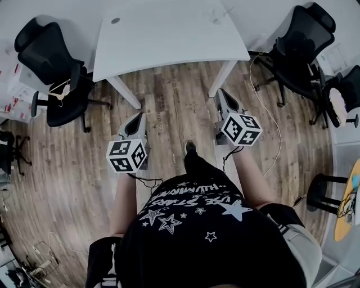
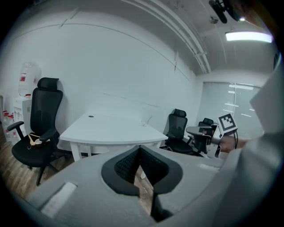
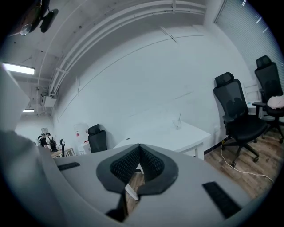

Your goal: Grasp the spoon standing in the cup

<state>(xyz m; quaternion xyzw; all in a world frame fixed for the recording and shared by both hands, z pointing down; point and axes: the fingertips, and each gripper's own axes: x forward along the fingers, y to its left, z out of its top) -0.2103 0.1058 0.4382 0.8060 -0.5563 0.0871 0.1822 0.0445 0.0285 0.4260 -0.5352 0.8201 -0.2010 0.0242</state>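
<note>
On the far right part of the white table (image 1: pixel 169 34) stands a small clear cup (image 3: pixel 177 126) holding a thin spoon (image 3: pixel 179 117). In the head view the cup (image 1: pixel 217 16) shows only faintly; in the left gripper view it is a small shape (image 2: pixel 144 124) near the table's right edge. My left gripper (image 1: pixel 136 119) and right gripper (image 1: pixel 223 95) hang over the wooden floor, well short of the table. Both point toward it. The left gripper's jaws (image 2: pixel 140 148) meet at the tips with nothing between them. So do the right gripper's (image 3: pixel 139 146).
Black office chairs stand left (image 1: pixel 56 62) and right (image 1: pixel 298 45) of the table. A white cable (image 1: pixel 270 112) trails across the floor on the right. A stool (image 1: pixel 320 191) and an orange-edged round table (image 1: pixel 346 202) are near right. A water dispenser (image 2: pixel 26 82) stands at the wall.
</note>
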